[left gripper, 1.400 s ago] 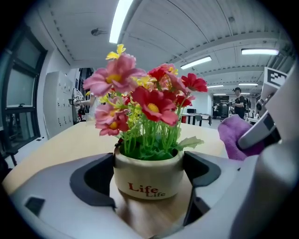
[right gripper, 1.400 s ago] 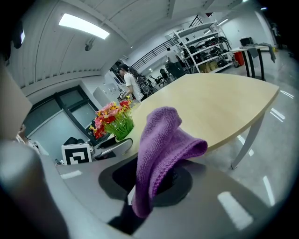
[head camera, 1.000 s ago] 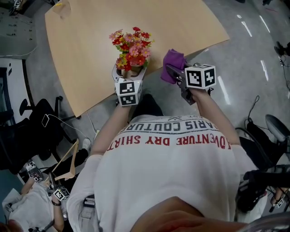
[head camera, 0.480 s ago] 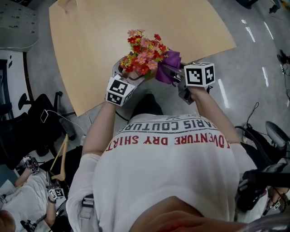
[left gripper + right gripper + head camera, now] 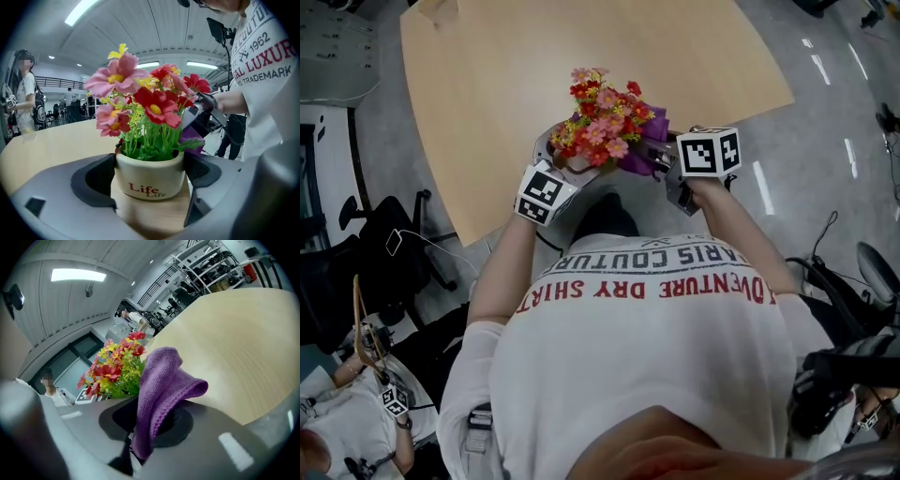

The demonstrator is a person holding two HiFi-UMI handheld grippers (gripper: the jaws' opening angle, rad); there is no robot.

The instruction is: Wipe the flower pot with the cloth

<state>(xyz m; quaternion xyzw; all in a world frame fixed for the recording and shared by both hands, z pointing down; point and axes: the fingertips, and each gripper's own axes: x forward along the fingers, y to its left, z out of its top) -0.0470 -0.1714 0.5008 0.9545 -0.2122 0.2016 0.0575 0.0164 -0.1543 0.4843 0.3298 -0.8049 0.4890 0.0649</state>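
Note:
A small cream flower pot (image 5: 149, 177) printed "Life", on a wooden base and full of red, pink and yellow flowers (image 5: 602, 124), is held off the table between the jaws of my left gripper (image 5: 149, 185). In the head view the flowers tilt toward my right gripper (image 5: 652, 155). That gripper (image 5: 140, 446) is shut on a folded purple cloth (image 5: 161, 390), which rises out of the jaws. The purple cloth (image 5: 645, 148) presses against the pot's right side, hidden under the blooms there. The flowers (image 5: 115, 369) stand just left of the cloth in the right gripper view.
A light wooden table (image 5: 525, 75) spreads ahead of both grippers; its near edge runs under them, grey floor (image 5: 825, 122) lies to the right. Dark office chairs (image 5: 356, 272) and seated people are at the lower left.
My left gripper lifted the pot, tilted it and carried it right. My right gripper moved left with the cloth until the cloth met the pot's side.

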